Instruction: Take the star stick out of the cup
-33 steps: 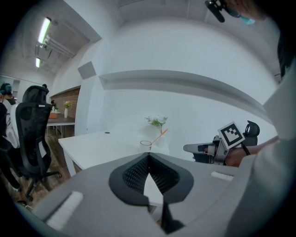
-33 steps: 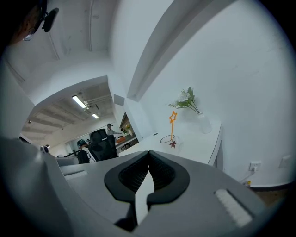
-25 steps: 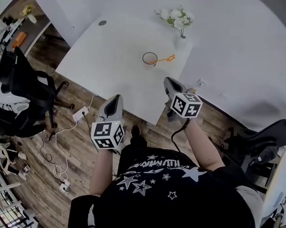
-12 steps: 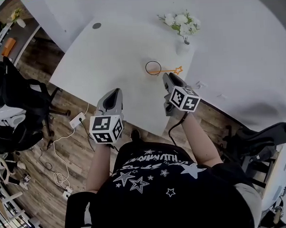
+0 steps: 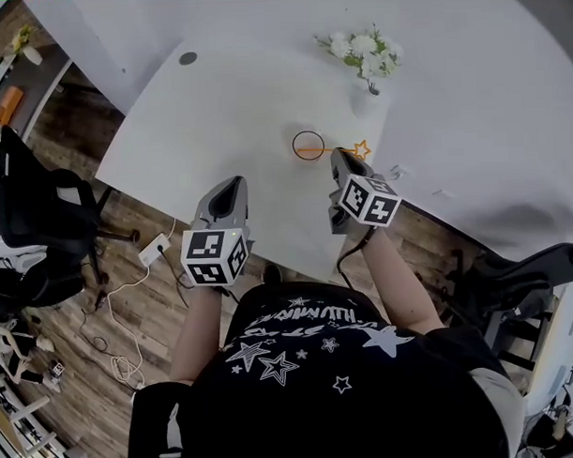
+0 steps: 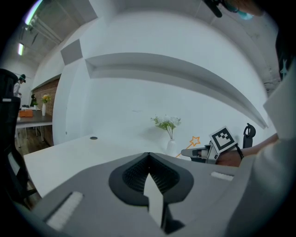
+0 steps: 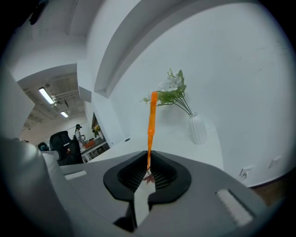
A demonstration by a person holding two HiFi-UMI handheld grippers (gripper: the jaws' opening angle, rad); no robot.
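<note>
White bench (image 5: 217, 113), rounded corners; cable grommet (image 5: 188, 59) nr far-left corner, white flowers in vase (image 5: 360, 50) at far-right corner. White wall (image 5: 479, 85) behind + right of bench; socket plates (image 7: 245, 172) low on it. Wood-plank floor (image 5: 119, 276); power strip (image 5: 157, 249) + loose cables lie off bench's left edge. Black office chairs (image 5: 28, 218) left of bench, another chair (image 5: 518, 281) right. Ceiling strip lights (image 7: 46, 96) lit in rm beyond.

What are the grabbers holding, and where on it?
The right gripper is closing its jaws on the star stick, gripping it down near its star end. The left gripper is shut and holds nothing.
</note>
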